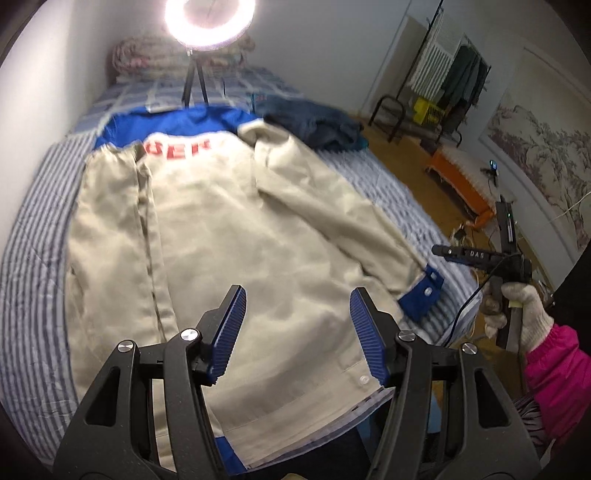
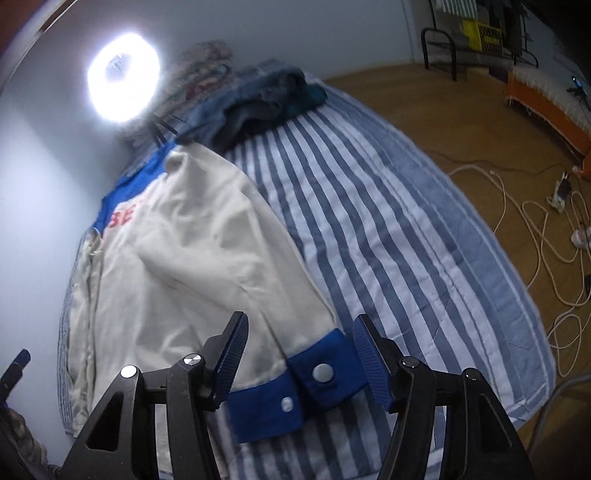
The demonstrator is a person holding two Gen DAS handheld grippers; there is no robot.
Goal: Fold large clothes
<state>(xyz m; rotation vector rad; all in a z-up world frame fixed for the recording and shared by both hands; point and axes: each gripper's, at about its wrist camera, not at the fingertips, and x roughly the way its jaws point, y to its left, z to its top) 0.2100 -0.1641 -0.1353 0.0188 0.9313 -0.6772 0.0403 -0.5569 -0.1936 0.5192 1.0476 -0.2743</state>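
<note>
A beige jacket [image 1: 221,221] with a blue yoke and red letters lies back up on the striped bed cover [image 1: 33,240]. Its left sleeve is laid along the body; its right sleeve runs out to a blue cuff [image 1: 423,295] with snap buttons. My left gripper [image 1: 299,295] hovers open over the jacket's lower back near the hem, with nothing between its pads. In the right wrist view my right gripper [image 2: 301,319] stands open just above the blue cuff [image 2: 295,384], its pads apart on either side of it. A gloved hand [image 1: 524,314] in a pink sleeve carries it.
A heap of dark blue clothes [image 2: 258,99] lies near the head of the bed, beside a ring light [image 1: 208,22] on a tripod and folded quilts [image 1: 140,59]. The striped cover [image 2: 388,240] is bare right of the sleeve. Cables [image 2: 535,229] and an orange bench [image 1: 461,184] occupy the floor.
</note>
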